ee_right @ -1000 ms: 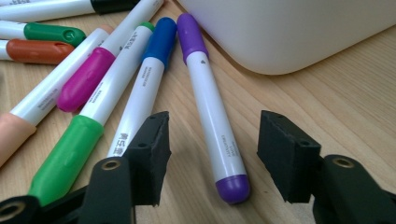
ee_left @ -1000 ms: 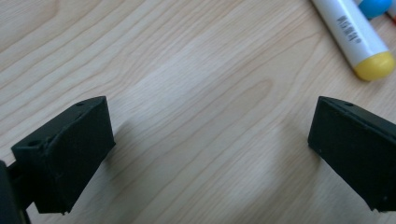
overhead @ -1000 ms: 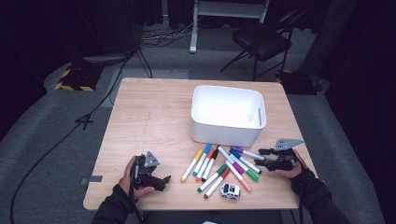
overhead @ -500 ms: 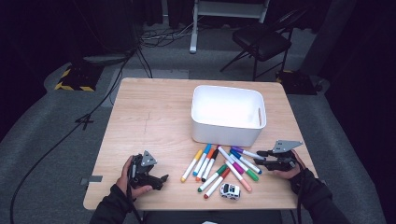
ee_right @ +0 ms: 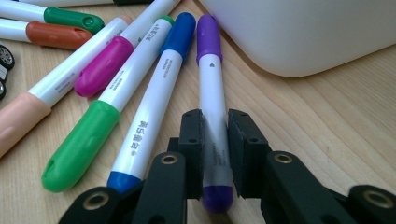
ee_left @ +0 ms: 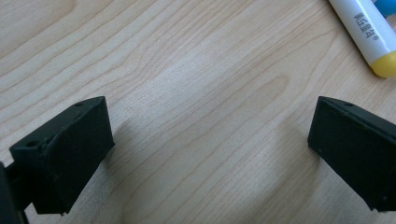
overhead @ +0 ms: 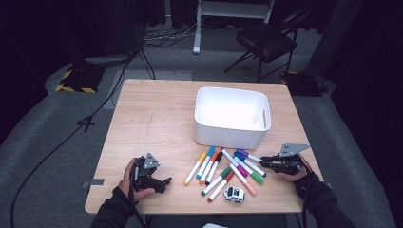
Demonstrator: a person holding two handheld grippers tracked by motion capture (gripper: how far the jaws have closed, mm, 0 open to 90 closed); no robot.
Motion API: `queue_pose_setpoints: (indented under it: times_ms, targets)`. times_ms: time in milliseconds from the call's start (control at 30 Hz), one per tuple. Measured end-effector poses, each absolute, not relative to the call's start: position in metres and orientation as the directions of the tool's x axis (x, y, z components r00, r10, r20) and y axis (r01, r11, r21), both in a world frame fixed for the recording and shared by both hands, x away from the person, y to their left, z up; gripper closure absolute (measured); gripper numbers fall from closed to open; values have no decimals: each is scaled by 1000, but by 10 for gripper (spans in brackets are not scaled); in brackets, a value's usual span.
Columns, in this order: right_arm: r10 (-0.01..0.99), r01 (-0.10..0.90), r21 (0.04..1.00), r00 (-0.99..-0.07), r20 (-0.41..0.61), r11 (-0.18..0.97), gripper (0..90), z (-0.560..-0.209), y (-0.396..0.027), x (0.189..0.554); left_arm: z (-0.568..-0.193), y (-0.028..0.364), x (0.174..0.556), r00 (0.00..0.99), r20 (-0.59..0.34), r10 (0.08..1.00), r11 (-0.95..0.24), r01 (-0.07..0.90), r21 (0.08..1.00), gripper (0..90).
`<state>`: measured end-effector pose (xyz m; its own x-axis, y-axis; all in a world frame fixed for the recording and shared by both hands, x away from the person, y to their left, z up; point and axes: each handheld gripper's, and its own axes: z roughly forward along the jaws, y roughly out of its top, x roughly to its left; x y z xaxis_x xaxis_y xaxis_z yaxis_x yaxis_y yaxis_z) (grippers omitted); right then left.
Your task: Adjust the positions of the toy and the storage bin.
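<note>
The right gripper (ee_right: 215, 154) has just been closing its jaws, and now they are clamped on the tail end of the purple marker (ee_right: 211, 93), which lies on the table (overhead: 157, 118) at the right edge of the marker row, just before the white bin (overhead: 232, 116). The blue marker (ee_right: 154, 98) lies just beside it and seems to touch it near the caps, so it could be dragged or rolled when the purple one is lifted. The grip sits far toward the tail, so the long capped end may sag or swing, and it could hit the bin wall if it is not raised enough. The left gripper (ee_left: 205, 149) rests low over bare wood with its jaws wide apart and nothing between them; a yellow marker (ee_left: 369, 37) lies beyond it. Compared with one second earlier, both hands are at the same places, and only the right jaws have come together on the marker.
</note>
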<state>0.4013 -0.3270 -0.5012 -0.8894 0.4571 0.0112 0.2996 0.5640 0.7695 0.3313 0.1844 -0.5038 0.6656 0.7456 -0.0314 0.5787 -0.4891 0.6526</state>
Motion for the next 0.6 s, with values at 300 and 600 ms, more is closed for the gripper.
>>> queue_pose_setpoints:
  times_ms: [300,600]
  targets:
    - [450,283,775,-893,-3,565,765,-501,-330,398,-503,185,332,666,-18,746,-495,572,654,2]
    - [451,269,789,-893,-11,552,765,-496,-337,393,-503,185,332,667,-17,744,-496,570,655,2]
